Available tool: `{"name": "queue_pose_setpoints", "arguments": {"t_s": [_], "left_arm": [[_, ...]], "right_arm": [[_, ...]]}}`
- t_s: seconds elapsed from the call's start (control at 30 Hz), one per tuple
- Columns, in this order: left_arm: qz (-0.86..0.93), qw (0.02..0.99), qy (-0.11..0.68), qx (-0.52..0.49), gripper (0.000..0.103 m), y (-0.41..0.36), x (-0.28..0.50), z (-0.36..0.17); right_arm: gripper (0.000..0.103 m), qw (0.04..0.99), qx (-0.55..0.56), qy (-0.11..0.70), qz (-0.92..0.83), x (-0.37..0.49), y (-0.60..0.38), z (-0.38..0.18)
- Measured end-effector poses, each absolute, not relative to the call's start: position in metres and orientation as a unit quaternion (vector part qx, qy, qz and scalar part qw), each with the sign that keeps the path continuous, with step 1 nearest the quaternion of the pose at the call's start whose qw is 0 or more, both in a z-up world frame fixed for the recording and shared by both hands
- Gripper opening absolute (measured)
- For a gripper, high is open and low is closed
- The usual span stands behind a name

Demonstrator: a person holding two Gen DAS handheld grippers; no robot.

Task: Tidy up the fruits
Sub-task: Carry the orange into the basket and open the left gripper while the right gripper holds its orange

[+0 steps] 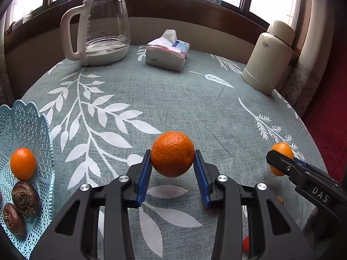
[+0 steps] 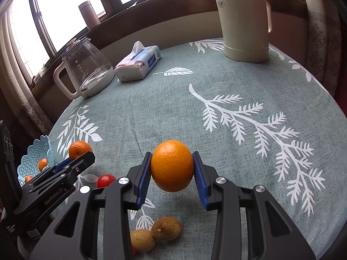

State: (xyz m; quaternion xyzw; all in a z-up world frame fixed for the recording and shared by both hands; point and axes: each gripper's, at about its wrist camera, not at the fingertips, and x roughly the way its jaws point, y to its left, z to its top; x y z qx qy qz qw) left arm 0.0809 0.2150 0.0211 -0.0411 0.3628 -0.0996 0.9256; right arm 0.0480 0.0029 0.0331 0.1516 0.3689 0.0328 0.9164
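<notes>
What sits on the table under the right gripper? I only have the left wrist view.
Observer: Two brown kiwi-like fruits, touching, lie below the right gripper, which holds an orange.
Operator: Any other loose fruit near it?
Observer: A small red fruit lies on the cloth beside the left gripper.
Operator: Anything behind the kettle I can't make out?
Observer: A cylindrical flask stands on the windowsill behind the glass kettle.
</notes>
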Motion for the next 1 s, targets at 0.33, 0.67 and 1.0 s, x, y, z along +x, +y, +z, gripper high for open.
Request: {"name": "queue_pose_setpoints", "arguments": {"t_s": [0.33, 0.67, 1.0], "left_arm": [[-0.067, 0.936, 0.341, -0.059, 0.04, 0.236, 0.053, 0.034], [-0.043, 0.945, 0.318, -0.06, 0.04, 0.251, 0.027, 0.051], [-0.001, 0.95, 0.305, -0.061, 0.04, 0.275, 0.007, 0.058]], "right_arm": [[0.038, 0.921, 0.146, 0.36, 0.04, 0.044, 0.008, 0.037], [0.038, 0.921, 0.145, 0.358, 0.04, 0.043, 0.009, 0.037], [0.038, 0.922, 0.146, 0.355, 0.04, 0.041, 0.009, 0.039]]}}
